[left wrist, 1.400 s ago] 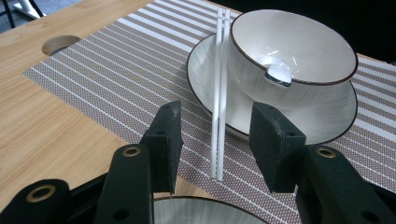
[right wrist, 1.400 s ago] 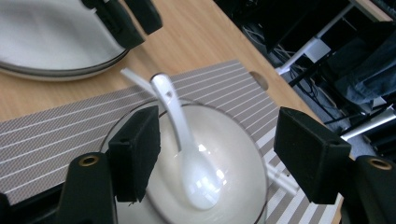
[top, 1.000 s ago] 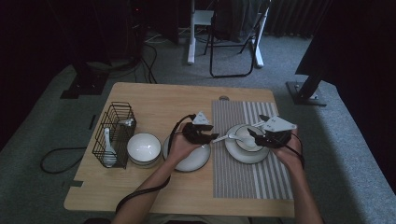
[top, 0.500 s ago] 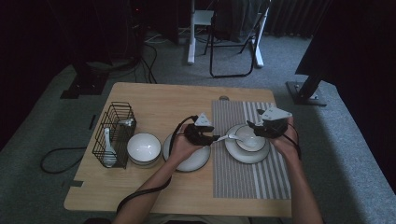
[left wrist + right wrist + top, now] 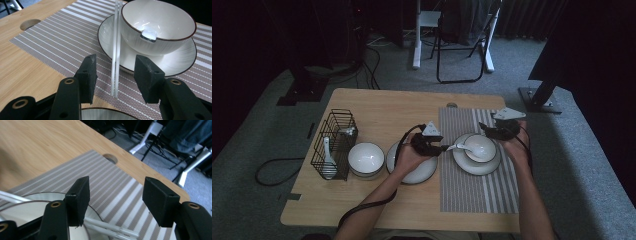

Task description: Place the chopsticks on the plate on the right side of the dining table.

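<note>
**Task item:** pair of thin, translucent white chopsticks (image 5: pixel 115 62). In your left gripper view they run straight away from you between the jaws, across the rim of the white dark-edged saucer plate (image 5: pixel 107 32) and past the bowl. The right gripper view shows their far ends (image 5: pixel 110 226) lying low on the striped mat. From the high view they are too fine to make out.

**Your left gripper** (image 5: pixel 115 75), seen from above at (image 5: pixel 443 148): jaws about half spread, a gap on each side of the chopsticks, pads pressing on nothing.

**Your right gripper** (image 5: pixel 116 200), seen from above at (image 5: pixel 486 131), beyond the bowl: jaws wide, just been closing a little, nothing between them.

**Glazed white bowl with a thin dark rim** (image 5: pixel 155 47): it stands on the saucer plate. The shiny end of a white ceramic spoon (image 5: pixel 148 35) rests over its edge; from above the spoon (image 5: pixel 460 146) points toward your left gripper.

**Woven placemat, brown and white stripes** (image 5: pixel 62 37): it lies under the saucer plate, on the pale wood-grain table (image 5: pixel 25 62), which has a round cable hole (image 5: pixel 110 158).

**High view, surroundings:**
- a second white plate (image 5: pixel 419 172) under your left hand
- a second white bowl (image 5: pixel 365 157) just left of it
- a black wire basket (image 5: pixel 334 145) holding a white spoon (image 5: pixel 327 160)
- a metal-framed chair (image 5: pixel 462 50) on the grey carpet beyond the table
</note>
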Motion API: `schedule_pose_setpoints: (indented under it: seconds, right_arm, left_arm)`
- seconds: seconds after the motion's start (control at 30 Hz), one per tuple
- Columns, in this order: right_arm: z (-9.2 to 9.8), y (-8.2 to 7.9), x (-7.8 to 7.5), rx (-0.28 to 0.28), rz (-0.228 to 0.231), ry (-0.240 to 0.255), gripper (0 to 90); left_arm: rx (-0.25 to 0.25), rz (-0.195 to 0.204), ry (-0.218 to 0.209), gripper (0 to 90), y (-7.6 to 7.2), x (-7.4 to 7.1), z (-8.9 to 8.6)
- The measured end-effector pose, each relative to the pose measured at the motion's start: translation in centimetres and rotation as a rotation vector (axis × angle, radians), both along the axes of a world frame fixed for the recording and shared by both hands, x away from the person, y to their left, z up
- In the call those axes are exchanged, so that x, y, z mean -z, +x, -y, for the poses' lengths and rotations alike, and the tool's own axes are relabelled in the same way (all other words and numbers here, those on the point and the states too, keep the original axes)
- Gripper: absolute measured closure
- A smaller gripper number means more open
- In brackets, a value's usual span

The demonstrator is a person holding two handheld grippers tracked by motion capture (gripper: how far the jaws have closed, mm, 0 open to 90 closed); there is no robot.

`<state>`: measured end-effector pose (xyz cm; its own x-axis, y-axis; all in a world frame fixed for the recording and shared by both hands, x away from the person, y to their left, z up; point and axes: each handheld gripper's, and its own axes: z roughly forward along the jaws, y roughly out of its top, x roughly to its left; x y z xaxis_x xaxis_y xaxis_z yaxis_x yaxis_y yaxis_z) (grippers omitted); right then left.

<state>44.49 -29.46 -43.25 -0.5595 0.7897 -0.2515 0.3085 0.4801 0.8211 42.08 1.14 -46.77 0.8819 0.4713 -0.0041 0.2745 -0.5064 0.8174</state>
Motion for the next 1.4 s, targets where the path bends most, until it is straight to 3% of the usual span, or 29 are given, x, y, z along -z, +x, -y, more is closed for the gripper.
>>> schedule_pose_setpoints:
  seconds: [0.17,0.43,0.93,1.4]
  right_arm:
    - [0.9,0.6,0.7,0.04,-0.028,0.06,39.6]
    - [1.8,1.1,1.7,0.083,-0.056,0.108,40.6]
    - [2.6,1.3,3.3,0.13,-0.091,0.136,41.6]
    - [2.7,2.3,4.6,0.191,-0.135,0.146,42.7]
  left_arm:
    - [-0.001,-0.002,0.002,53.9,0.0,0.1,0.1]
    - [-0.004,-0.002,-0.003,54.5,0.0,0.1,-0.1]
    - [0.008,-0.016,0.005,54.5,0.0,0.3,0.2]
    - [0.033,-0.029,0.051,58.1,0.0,1.0,0.7]
